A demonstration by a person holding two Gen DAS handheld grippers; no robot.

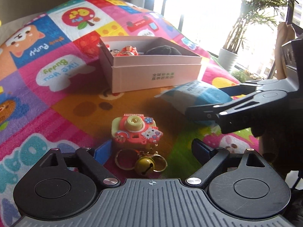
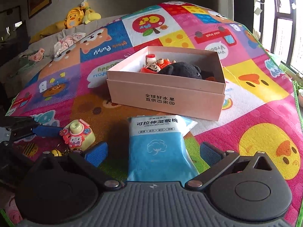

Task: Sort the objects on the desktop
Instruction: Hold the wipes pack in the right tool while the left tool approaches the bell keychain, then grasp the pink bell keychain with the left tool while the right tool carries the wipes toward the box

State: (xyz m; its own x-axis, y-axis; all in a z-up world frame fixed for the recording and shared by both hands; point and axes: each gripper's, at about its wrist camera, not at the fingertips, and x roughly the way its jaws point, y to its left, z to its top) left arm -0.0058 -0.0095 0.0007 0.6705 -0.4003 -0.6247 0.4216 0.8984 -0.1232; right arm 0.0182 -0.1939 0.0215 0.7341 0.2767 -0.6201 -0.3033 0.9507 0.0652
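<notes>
A pink-and-yellow toy camera keychain point(image 1: 135, 132) with a yellow bell point(image 1: 144, 165) lies on the mat between the spread fingers of my left gripper point(image 1: 151, 149), which is open and touches nothing. A blue-and-white wet cotton pack point(image 2: 157, 143) lies flat between the fingers of my right gripper point(image 2: 153, 154), open too, its pads clear of the pack's sides. Behind both stands an open pink box point(image 2: 166, 96) holding small red figures and a black plush toy point(image 2: 181, 70). In the left wrist view, the right gripper point(image 1: 204, 101) straddles the pack point(image 1: 198, 96) from the right.
A colourful cartoon play mat point(image 2: 255, 98) covers the whole surface. Yellow plush toys point(image 2: 75, 19) and clothes lie on a sofa at the far left. A potted plant point(image 1: 229, 56), a window and a person's bare feet point(image 1: 284, 43) are at the right.
</notes>
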